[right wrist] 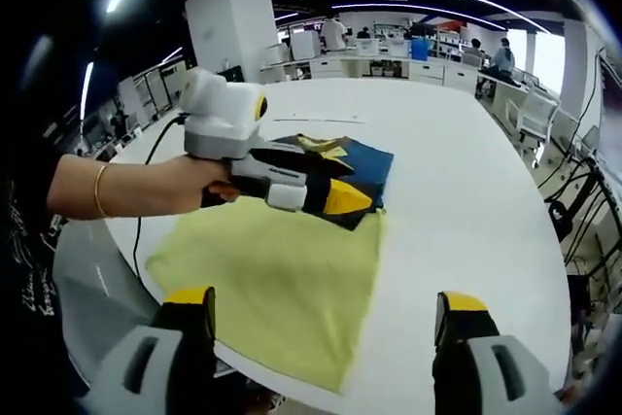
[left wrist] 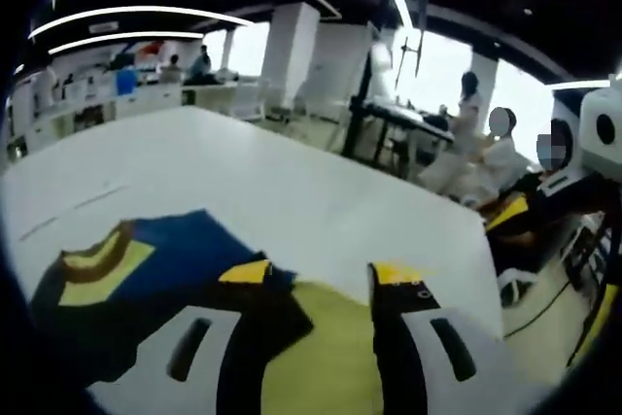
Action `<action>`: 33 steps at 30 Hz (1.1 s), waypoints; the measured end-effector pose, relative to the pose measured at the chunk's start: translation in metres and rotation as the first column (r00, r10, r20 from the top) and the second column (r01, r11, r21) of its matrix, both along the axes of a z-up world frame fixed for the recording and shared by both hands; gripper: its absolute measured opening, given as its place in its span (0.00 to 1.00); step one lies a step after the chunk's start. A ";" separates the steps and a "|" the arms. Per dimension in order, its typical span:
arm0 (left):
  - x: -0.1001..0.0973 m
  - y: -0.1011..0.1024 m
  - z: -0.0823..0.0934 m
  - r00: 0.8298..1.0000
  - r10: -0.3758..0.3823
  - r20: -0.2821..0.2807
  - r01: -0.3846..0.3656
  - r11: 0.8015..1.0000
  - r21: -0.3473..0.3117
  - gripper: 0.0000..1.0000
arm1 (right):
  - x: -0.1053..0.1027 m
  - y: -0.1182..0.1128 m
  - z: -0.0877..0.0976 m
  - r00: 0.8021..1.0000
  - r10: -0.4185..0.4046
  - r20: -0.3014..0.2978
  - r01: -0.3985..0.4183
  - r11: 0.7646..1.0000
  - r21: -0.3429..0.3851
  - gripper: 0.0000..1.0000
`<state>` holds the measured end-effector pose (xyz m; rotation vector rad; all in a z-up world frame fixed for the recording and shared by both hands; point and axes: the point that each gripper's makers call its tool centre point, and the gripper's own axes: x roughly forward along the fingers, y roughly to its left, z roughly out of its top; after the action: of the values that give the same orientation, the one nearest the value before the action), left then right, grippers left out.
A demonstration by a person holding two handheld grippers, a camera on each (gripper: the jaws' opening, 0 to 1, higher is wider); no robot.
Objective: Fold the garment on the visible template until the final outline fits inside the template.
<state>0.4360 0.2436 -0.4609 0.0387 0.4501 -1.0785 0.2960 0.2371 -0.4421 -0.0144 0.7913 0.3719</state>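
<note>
A navy garment with yellow trim (right wrist: 362, 164) lies folded on the white table (right wrist: 466, 191); it also shows at the lower left of the left gripper view (left wrist: 146, 274). Its near edge rests on the far end of a yellow-green sheet (right wrist: 277, 274) spread flat toward the table's front edge. My left gripper (left wrist: 319, 274), held by a hand (right wrist: 165, 187), hovers over that overlap (right wrist: 342, 196). Its jaws stand apart, with the yellow-green sheet (left wrist: 330, 347) below them. My right gripper (right wrist: 326, 300) is wide open, low over the sheet's near part, holding nothing.
The table's curved front edge (right wrist: 408, 391) runs just under my right jaws. A black cable (right wrist: 146, 182) trails off the table's left side. Desks, a white pillar (right wrist: 233, 17), chairs (right wrist: 535, 114) and seated people (left wrist: 486, 157) stand around the table.
</note>
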 end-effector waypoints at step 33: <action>0.005 0.117 0.057 0.984 0.104 0.145 -0.117 0.989 0.087 0.99 | 0.021 0.022 0.010 0.995 0.097 0.015 -0.098 0.995 0.013 0.96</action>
<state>0.4411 0.3603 -0.4044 0.1708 0.3721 -0.9378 0.3165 0.2594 -0.4324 -0.0432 0.7754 0.4692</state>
